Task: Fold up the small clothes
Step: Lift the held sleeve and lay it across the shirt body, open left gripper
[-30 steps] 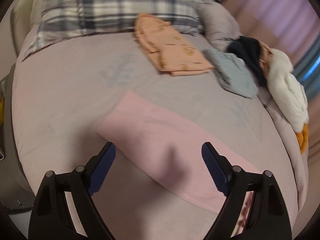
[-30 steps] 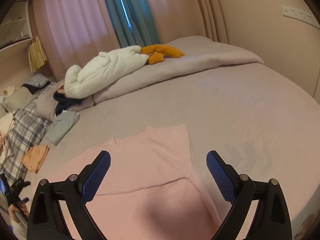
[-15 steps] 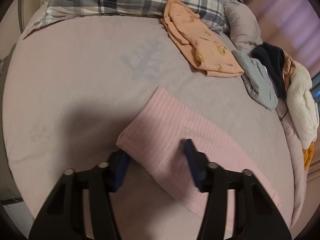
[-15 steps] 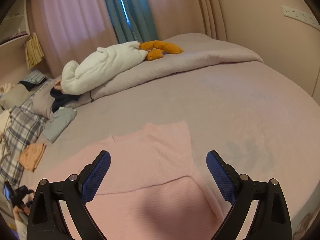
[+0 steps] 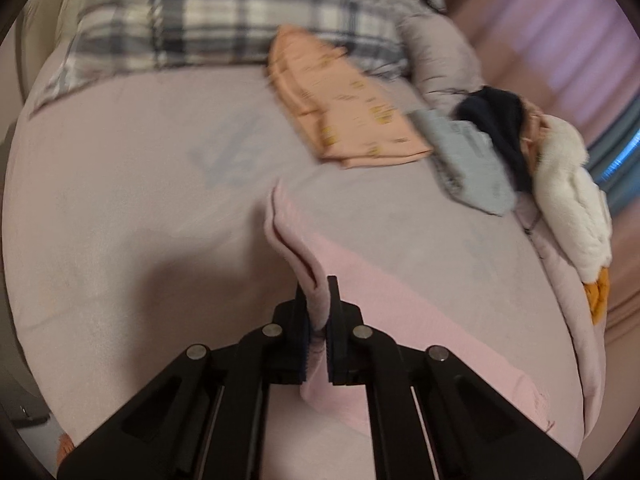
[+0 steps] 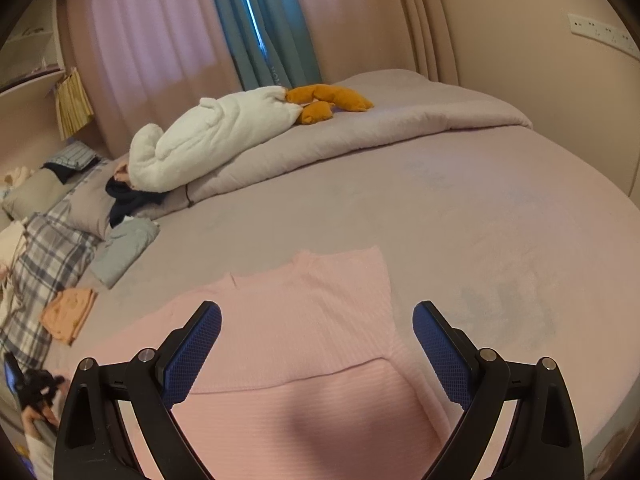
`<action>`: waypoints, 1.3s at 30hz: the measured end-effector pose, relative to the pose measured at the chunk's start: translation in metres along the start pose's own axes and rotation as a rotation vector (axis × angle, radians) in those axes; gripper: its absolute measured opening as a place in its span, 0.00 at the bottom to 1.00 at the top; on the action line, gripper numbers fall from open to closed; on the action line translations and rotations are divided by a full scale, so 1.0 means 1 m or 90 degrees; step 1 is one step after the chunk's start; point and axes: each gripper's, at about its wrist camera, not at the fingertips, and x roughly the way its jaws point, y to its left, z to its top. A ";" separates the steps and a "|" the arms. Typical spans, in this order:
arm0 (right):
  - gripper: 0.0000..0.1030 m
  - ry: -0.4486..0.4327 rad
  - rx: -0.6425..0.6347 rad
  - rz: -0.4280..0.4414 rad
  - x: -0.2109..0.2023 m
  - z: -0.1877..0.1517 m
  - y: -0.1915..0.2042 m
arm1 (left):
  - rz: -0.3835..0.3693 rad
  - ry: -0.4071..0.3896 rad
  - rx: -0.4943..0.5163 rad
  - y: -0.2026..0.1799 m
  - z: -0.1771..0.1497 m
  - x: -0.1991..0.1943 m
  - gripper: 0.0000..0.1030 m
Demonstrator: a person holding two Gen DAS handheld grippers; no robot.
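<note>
A pink ribbed garment (image 6: 304, 340) lies spread on the mauve bed sheet (image 6: 460, 216), its lower part folded over. In the left wrist view one long end of the pink garment (image 5: 384, 304) is pinched up into a ridge, and my left gripper (image 5: 317, 312) is shut on that fold. In the right wrist view my right gripper (image 6: 317, 344) hovers open over the garment's folded body, nothing between its blue pads (image 6: 192, 352). The left gripper (image 6: 32, 388) and the hand holding it show small at the far left of that view.
A folded orange garment (image 5: 352, 120) and a folded grey one (image 5: 472, 164) lie near the plaid pillow (image 5: 224, 12). A dark garment (image 5: 500, 120), a white plush toy (image 6: 216, 132) with orange feet and a rolled duvet (image 6: 360, 136) line the bed's far side.
My left gripper dropped onto the end of the pink garment, its jaws closed on the cloth, and it lifted the end into a ridge. The right gripper stayed where it was, open.
</note>
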 end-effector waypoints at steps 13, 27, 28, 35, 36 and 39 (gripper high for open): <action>0.93 -0.013 0.035 0.013 -0.010 -0.002 -0.019 | -0.205 -0.026 0.170 -0.119 -0.033 -0.072 0.05; 0.93 -0.008 0.067 0.005 -0.012 -0.010 -0.038 | -0.309 0.120 0.386 -0.211 -0.146 -0.056 0.05; 0.93 -0.004 0.069 0.005 -0.011 -0.011 -0.039 | -0.310 0.131 0.396 -0.214 -0.155 -0.052 0.05; 0.93 0.022 0.076 0.010 -0.002 -0.020 -0.044 | -0.285 0.208 0.460 -0.222 -0.202 -0.014 0.06; 0.93 0.026 0.076 0.010 -0.001 -0.021 -0.045 | -0.282 0.219 0.464 -0.222 -0.206 -0.009 0.06; 0.93 0.042 0.078 0.013 0.004 -0.026 -0.046 | -0.267 0.243 0.471 -0.218 -0.216 0.000 0.06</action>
